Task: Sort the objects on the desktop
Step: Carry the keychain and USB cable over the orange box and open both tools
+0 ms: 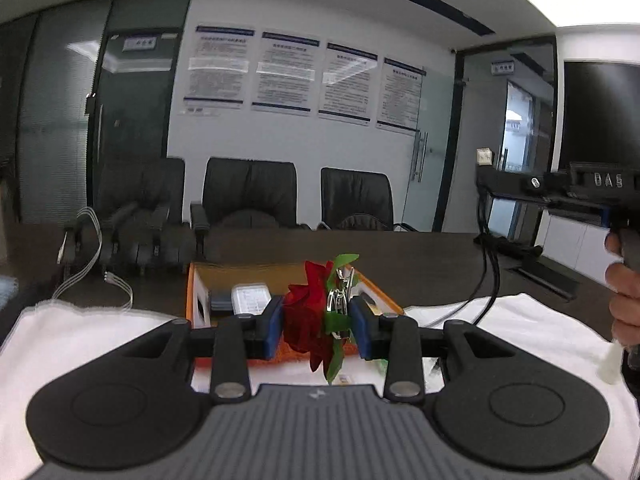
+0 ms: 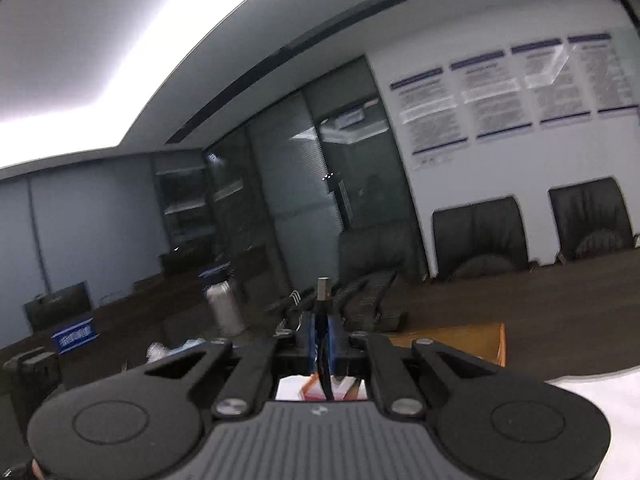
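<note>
Left wrist view: left gripper pinching a red artificial flower with green leaves and a metal clip, raised above white cloth, before an orange box.

Right wrist view: right gripper pressed together on a thin dark tool with metal tip, lifted over the dark table.
</note>
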